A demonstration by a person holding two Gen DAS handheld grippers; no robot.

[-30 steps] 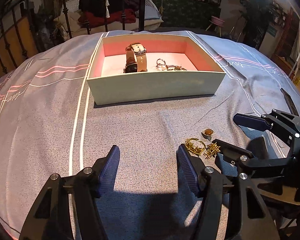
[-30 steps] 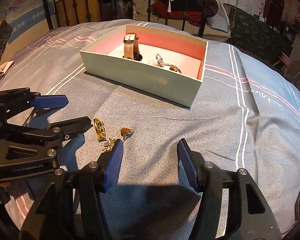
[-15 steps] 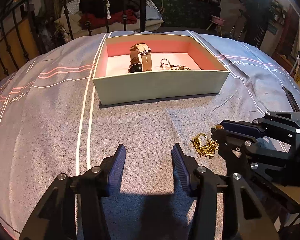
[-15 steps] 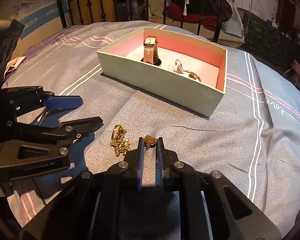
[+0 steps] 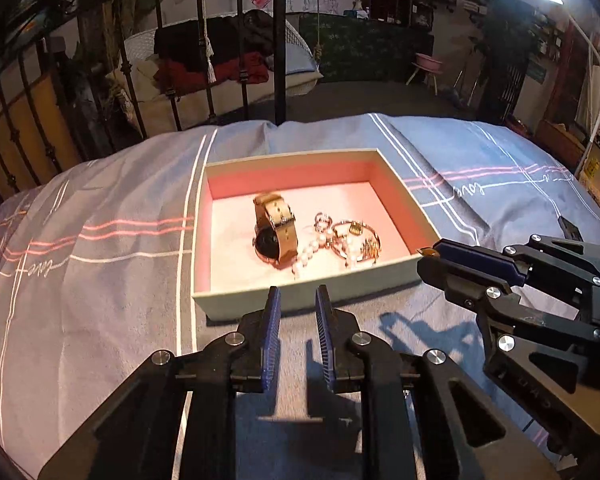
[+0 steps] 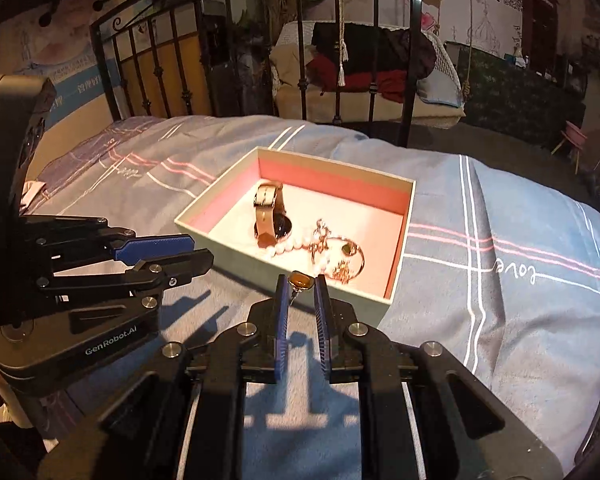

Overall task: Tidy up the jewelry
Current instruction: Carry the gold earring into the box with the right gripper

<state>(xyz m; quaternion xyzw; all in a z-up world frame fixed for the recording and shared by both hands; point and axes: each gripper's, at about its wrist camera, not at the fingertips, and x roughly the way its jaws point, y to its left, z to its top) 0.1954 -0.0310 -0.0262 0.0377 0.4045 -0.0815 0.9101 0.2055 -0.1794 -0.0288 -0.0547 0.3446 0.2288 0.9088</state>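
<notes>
Gripped between the pads of the right gripper (image 6: pixel 300 285), an amber-stone ring (image 6: pixel 300 280) is being held just above the near wall of the open box (image 6: pixel 300 292) on the striped bedspread (image 6: pixel 520 312). A watch (image 6: pixel 269 216), pearls (image 6: pixel 290 246) and a gold bangle (image 6: pixel 346 260) are lying inside. The left gripper (image 5: pixel 297 300) has just been closing; its jaws are being held narrow, with nothing between them.

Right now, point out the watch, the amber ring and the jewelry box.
watch (image 5: pixel 275 232), left wrist view, on its tan strap.
amber ring (image 6: pixel 301 281), right wrist view, on its stone, pinched by the right gripper (image 6: pixel 301 286).
jewelry box (image 6: pixel 300 166), right wrist view, on its pink far wall.
</notes>
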